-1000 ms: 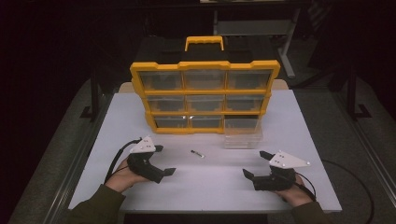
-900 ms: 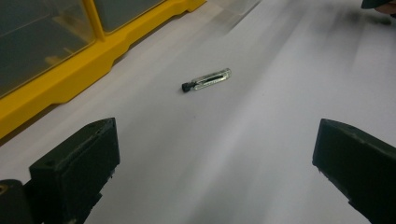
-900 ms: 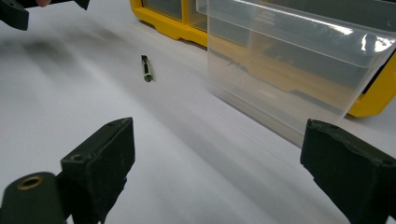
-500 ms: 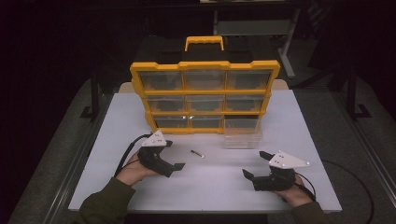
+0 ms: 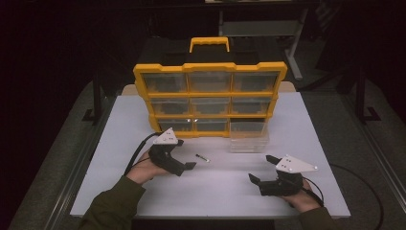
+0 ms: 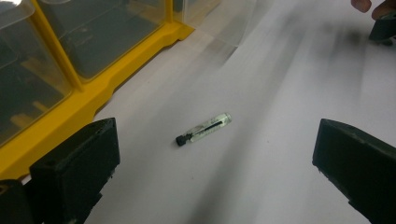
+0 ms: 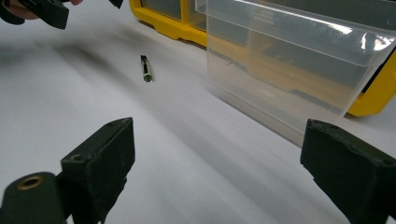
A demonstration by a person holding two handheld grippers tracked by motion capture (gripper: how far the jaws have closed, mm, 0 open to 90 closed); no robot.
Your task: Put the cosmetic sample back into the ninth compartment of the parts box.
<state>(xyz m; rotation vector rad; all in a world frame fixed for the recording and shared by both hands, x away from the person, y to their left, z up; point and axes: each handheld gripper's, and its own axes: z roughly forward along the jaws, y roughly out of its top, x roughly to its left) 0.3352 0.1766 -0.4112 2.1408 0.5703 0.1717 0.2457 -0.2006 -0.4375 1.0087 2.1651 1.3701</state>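
Note:
A small clear vial (image 5: 203, 158) with a black cap lies flat on the white table (image 5: 119, 143), in front of the yellow organiser (image 5: 210, 98). My left gripper (image 5: 186, 168) stands open just left of it. In the left gripper view the vial (image 6: 203, 129) lies ahead between the wide jaws of my left gripper (image 6: 215, 158), untouched. My right gripper (image 5: 261, 168) rests open near the front right, with nothing between its jaws (image 7: 224, 168). From there the vial (image 7: 146, 68) is seen farther off to the left.
The organiser stands upright with several clear drawers and a yellow handle (image 5: 209, 44) on top. One clear drawer (image 5: 248, 139) sits pulled out on the table before its lower right corner, close ahead of my right gripper. Cables trail from both grippers.
My left gripper has moved right and slightly forward across the table, closing in on the vial. The right gripper and the vial have kept still.

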